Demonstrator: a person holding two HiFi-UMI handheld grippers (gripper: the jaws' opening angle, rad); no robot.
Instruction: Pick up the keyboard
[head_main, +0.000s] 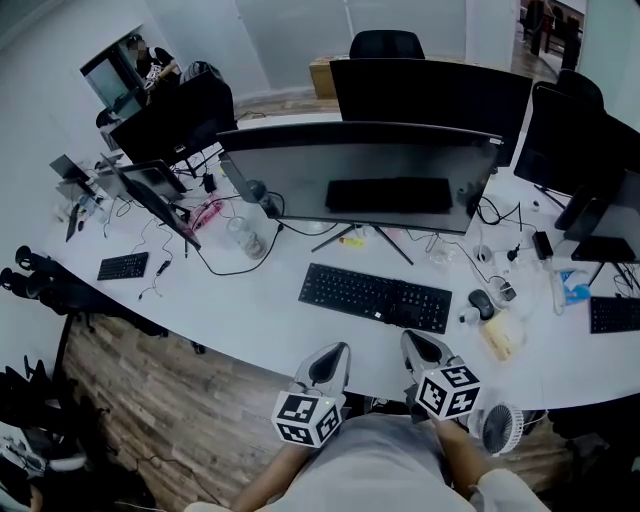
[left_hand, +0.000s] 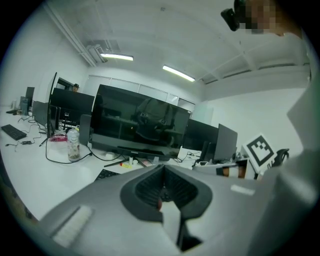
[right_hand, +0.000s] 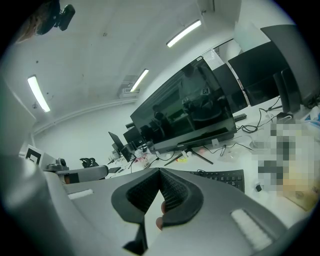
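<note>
The black keyboard (head_main: 375, 297) lies flat on the white desk (head_main: 250, 310), in front of the big curved monitor. My left gripper (head_main: 338, 352) and right gripper (head_main: 412, 342) hang side by side over the desk's near edge, just short of the keyboard's front, both pointing at it. Each one's jaws meet at the tip with nothing between them. The left gripper view has the left gripper (left_hand: 162, 167) hiding all but a corner of the keyboard (left_hand: 106, 174). Past the right gripper (right_hand: 160, 172) in its own view, the keyboard's right end (right_hand: 225, 178) shows.
A curved monitor (head_main: 360, 180) on a splayed stand is behind the keyboard. To the keyboard's right lie a mouse (head_main: 482, 303) and cables. A clear jar (head_main: 243, 237) stands to the left, a small keyboard (head_main: 123, 266) farther left. A small fan (head_main: 497, 428) sits below the desk edge.
</note>
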